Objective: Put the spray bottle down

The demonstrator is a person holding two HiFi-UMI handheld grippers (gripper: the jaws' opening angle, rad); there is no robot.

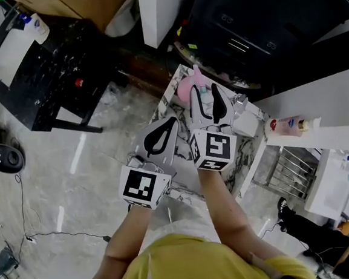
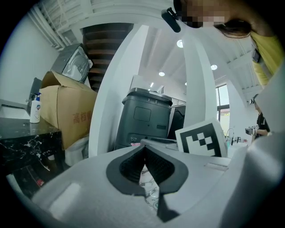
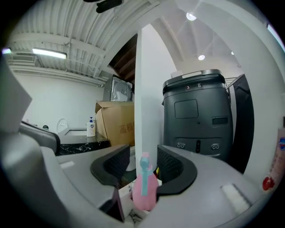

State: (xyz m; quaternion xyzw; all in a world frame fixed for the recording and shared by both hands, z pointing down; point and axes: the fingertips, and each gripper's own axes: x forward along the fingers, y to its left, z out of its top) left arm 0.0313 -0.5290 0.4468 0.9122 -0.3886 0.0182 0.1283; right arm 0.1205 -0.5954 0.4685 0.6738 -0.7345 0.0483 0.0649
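While the spray bottle [image 3: 143, 191] stands upright at the far end of the marble worktop [image 1: 172, 104], the right hand-held gripper [image 3: 143, 156] is spread and not gripping it: set-down apparently complete. Left hand-held gripper [image 2: 144, 153]: pressed together, empty. Next: withdraw straight back without tipping the bottle.
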